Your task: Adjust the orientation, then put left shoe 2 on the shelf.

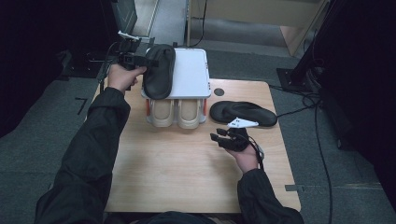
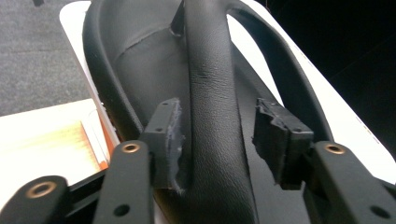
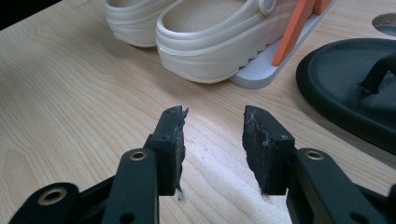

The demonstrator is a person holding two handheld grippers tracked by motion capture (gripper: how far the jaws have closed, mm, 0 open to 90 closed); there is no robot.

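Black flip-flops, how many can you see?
2. One black flip-flop lies on the white top shelf of the shoe rack, at the left gripper. The other flip-flop lies on the table, right of the rack.

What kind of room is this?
Probably a lab or recording room: a lone wooden table on grey carpet, cables trailing across the floor, and a small shoe rack holding a black flip-flop and cream clogs.

no readable text, labels, brands or numbers on any surface in view
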